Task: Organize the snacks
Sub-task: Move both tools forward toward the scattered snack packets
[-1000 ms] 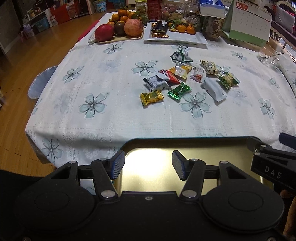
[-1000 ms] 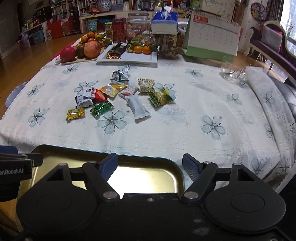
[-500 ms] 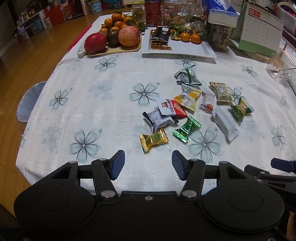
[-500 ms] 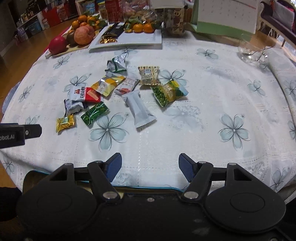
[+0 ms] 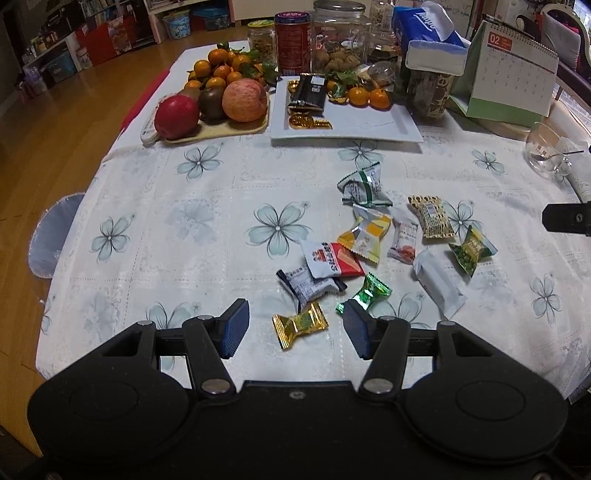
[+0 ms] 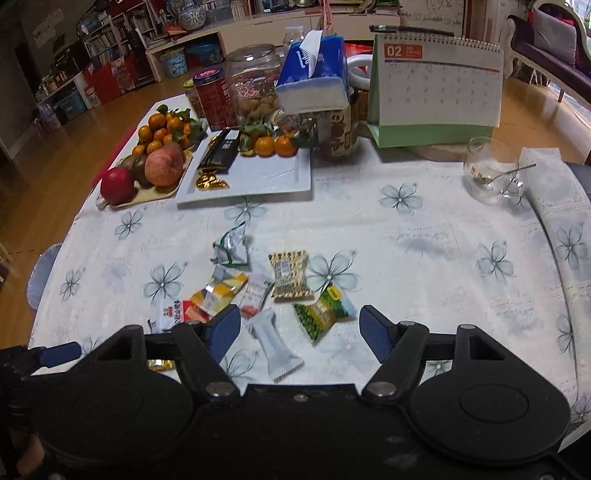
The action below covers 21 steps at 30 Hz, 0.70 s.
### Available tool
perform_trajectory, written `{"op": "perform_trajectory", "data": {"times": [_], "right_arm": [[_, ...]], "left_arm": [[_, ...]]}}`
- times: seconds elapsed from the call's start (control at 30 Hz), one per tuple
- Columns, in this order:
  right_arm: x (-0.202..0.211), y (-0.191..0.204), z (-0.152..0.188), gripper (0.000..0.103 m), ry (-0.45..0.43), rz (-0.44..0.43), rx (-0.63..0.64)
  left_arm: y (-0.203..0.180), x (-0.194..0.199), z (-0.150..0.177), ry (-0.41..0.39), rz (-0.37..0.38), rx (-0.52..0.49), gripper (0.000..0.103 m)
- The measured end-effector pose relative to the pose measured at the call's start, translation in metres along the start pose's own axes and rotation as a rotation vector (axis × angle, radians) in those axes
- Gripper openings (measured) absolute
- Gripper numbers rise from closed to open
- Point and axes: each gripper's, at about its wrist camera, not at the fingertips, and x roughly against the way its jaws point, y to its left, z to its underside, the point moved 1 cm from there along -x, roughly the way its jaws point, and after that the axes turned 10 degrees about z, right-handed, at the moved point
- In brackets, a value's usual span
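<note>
Both views are taken from just behind a pair of fingers and are aimed steeply down and forward across the table (image 5: 207, 221). In the left wrist view, the gold candy (image 5: 300, 324) is framed between the fingers; in the right wrist view, the white packet (image 6: 275, 345) is. The scattered snacks (image 6: 258, 288) and the white plate (image 5: 369, 122) beyond the fingertips are shared by both.

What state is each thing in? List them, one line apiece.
left gripper: open, holding nothing
right gripper: open, jaws just opening, nothing gripped
gold candy: wrapped, loose on the cloth, between the left jaws, untouched
white bar: sealed, lying flat
green pea packet: sealed, lying flat
glass jar: upright, lidless
drinking glass: upright, spoon inside
white plate: partly filled
</note>
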Motion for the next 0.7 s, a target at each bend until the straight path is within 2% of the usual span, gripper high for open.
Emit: {"op": "perform_trajectory", "data": {"times": [0.13,0.27,0.7], "right_arm": [[0.001,-0.011,-0.028,0.074,-0.023,0.031,-0.015],[0.0,-0.022,-0.036,0.075,-0.018,0.033,-0.06],[-0.085,-0.014,0.012,0.076,0.218,0.016,-0.148]], "left_arm": [[0.003,0.008,-0.012,-0.019,0.004,-0.004,0.061],[0.006,0.011,-0.016,-0.024,0.013,0.021,0.061],[0.016,-0.032,-0.017,0.024,0.007,0.015,0.06]]}}
